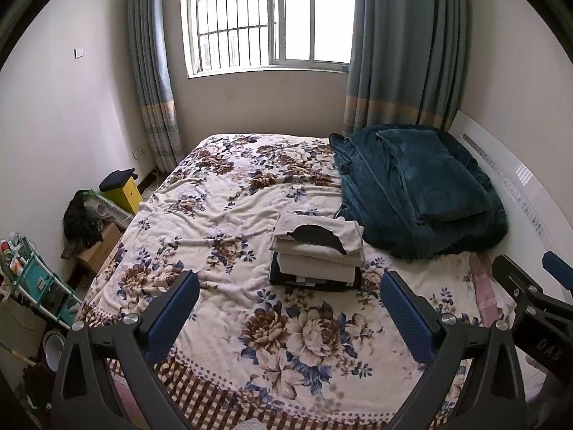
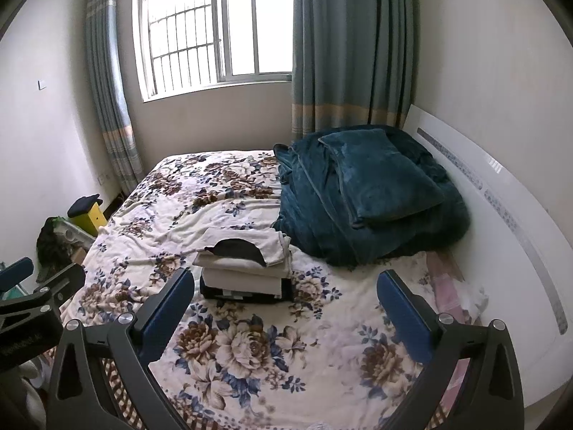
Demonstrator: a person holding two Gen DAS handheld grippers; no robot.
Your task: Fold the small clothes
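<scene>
A stack of folded small clothes point(image 1: 317, 254) sits on the floral bedspread point(image 1: 222, 215): cream pieces on top, one with a black patch, dark pieces underneath. It also shows in the right wrist view point(image 2: 247, 268). My left gripper point(image 1: 290, 294) is open and empty, held above the bed's near part, short of the stack. My right gripper point(image 2: 286, 297) is open and empty, also near the bed's front, with the stack just beyond its left finger. Each gripper shows at the edge of the other's view.
A folded teal blanket pile point(image 1: 419, 190) lies at the bed's right, against a white headboard point(image 1: 519, 186). Clutter stands on the floor left of the bed: a yellow box point(image 1: 127, 193), a cardboard box point(image 1: 100, 247), a teal rack point(image 1: 39, 283). A curtained window point(image 1: 268, 18) is behind.
</scene>
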